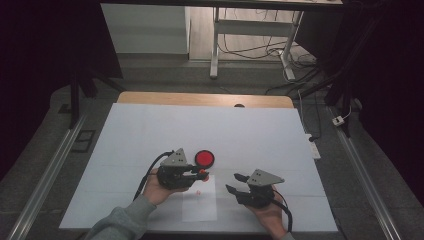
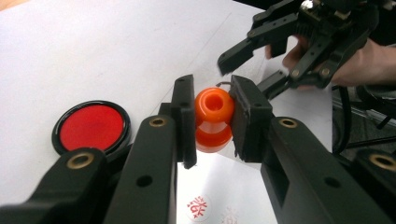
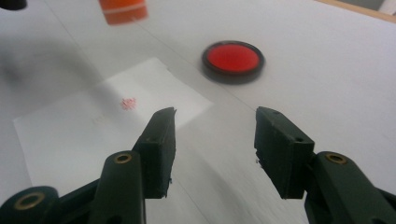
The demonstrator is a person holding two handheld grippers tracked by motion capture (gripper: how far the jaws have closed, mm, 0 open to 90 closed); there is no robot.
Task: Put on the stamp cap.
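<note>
The left gripper [image 2: 212,119] was clamped on an orange stamp [image 2: 213,119], its two black fingers [image 2: 184,116] pressing the stamp's waisted body from either side. In the left gripper view the stamp's round end with its hollow centre faced the camera, and the stamp hung above the surface rather than resting on it. In the high view the left gripper [image 1: 200,174] lay in the person's left hand [image 1: 156,189], just in front of the ink pad [image 1: 204,158] and over the far edge of the paper [image 1: 199,202].

The ink pad [image 2: 91,127], a round black case with a red inside, sat on the white surface [image 1: 150,135] near the stamp, apart from it. The paper lay flat on the surface and carried a red imprint [image 3: 128,103] near its middle; the same mark showed below the left fingers [image 2: 198,206].

The right gripper [image 3: 212,147] had its fingers [image 3: 161,140] apart with nothing between them. No earlier picture being at hand, only that spread could be told. In the high view the right gripper [image 1: 235,182] sat in the right hand [image 1: 270,212], to the right of the paper and well apart from the stamp, pointing toward it. In the right gripper view the stamp [image 3: 123,11] appeared at the top edge, blurred, with the ink pad [image 3: 232,60] beyond the paper [image 3: 70,135].
</note>
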